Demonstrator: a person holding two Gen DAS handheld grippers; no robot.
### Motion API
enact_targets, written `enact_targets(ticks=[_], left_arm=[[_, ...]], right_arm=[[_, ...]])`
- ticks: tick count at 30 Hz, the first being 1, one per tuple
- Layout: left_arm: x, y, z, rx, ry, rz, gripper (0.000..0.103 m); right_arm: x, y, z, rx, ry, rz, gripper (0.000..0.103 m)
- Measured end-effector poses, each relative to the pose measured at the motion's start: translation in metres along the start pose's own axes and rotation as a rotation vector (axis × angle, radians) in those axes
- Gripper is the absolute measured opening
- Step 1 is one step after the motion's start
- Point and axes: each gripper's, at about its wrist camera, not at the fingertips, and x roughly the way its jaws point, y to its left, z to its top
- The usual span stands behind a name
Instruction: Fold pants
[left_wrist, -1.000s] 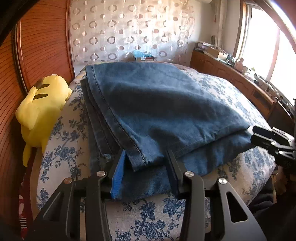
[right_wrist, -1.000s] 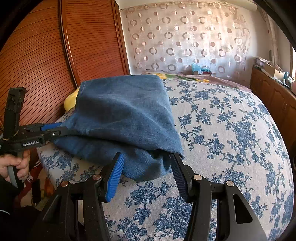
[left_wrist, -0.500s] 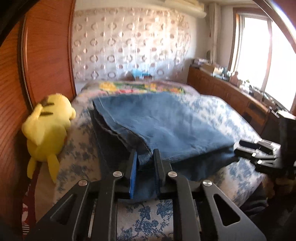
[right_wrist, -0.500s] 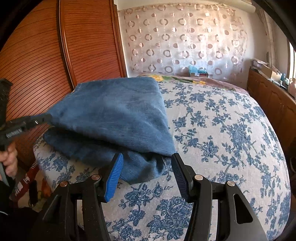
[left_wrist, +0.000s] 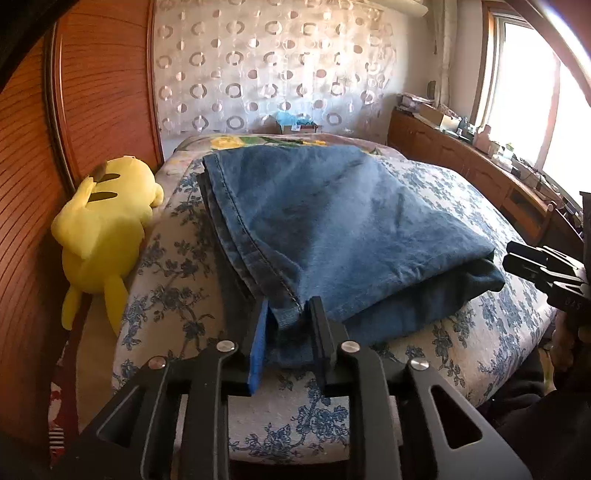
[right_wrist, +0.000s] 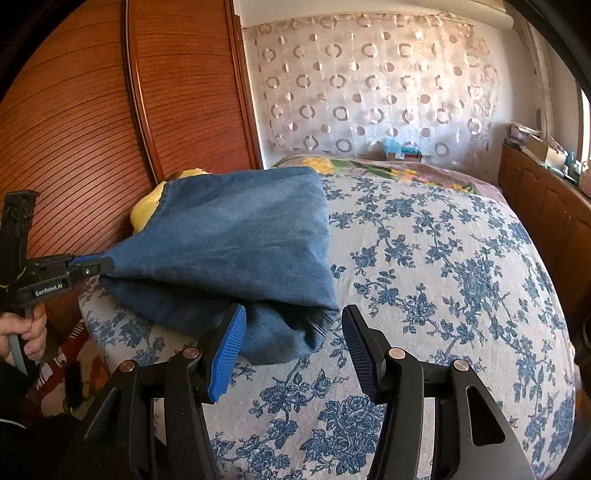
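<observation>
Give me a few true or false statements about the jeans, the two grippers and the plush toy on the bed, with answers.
1. The left gripper is shut on a corner of the jeans. True.
2. The right gripper is clamped on the jeans. False: its fingers stand wide open around the near corner.
3. The jeans lie folded on a floral bedspread. True.
4. The plush toy is blue. False: it is yellow.
5. The plush toy lies on top of the jeans. False: it lies beside them, by the wooden wardrobe.

Left tongs (left_wrist: 287, 334) newly clamped on jeans (left_wrist: 343, 225)
</observation>
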Motion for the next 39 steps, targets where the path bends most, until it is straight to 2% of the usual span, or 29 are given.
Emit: enact_targets(ticks=[1,2,3,5,6,14,20,22,31,33,35,37,39], left_arm=[[-0.001,0.000,0.001,0.004,-0.005,0.004,0.028],[-0.003,-0.001,0.002,0.005,-0.011,0.011,0.036],[-0.006,-0.001,0.004,0.001,-0.024,0.023,0.049],[-0.013,-0.001,0.007,-0.005,-0.057,0.028,0.059],[-0.016,0.000,0.009,-0.007,-0.068,0.024,0.061],[0.001,-0.026,0.023,0.026,-0.075,-0.028,0.061],[0.036,-0.048,0.016,0.056,0.008,-0.049,0.061],[0.046,-0.049,0.011,0.057,0.038,-0.034,0.061],[0.048,-0.047,0.006,0.067,0.018,-0.026,0.061],[0.048,-0.045,0.005,0.062,0.016,-0.030,0.061],[0.048,-0.044,0.005,0.058,0.014,-0.035,0.061],[0.048,-0.044,0.006,0.057,0.016,-0.040,0.061],[0.046,-0.044,0.007,0.051,0.022,-0.046,0.061]], right_arm=[[-0.001,0.001,0.001,-0.002,0.000,-0.003,0.056],[-0.001,0.001,0.001,-0.003,0.001,-0.004,0.056],[0.000,0.001,0.002,-0.004,0.000,-0.004,0.056],[-0.002,0.002,0.003,-0.007,-0.004,-0.005,0.056],[-0.002,0.002,0.004,-0.009,-0.005,-0.006,0.056],[0.009,-0.005,0.010,-0.008,-0.003,-0.016,0.056],[0.034,-0.022,0.020,0.062,0.021,-0.020,0.056],[0.044,-0.025,0.022,0.083,0.045,-0.021,0.056],[0.075,-0.024,0.020,0.122,0.158,0.031,0.055],[0.078,-0.020,0.021,0.118,0.167,0.052,0.047],[0.080,-0.016,0.024,0.106,0.179,0.064,0.029],[0.076,-0.013,0.031,0.095,0.164,0.069,0.019],[0.068,-0.011,0.041,0.086,0.126,0.070,0.016]])
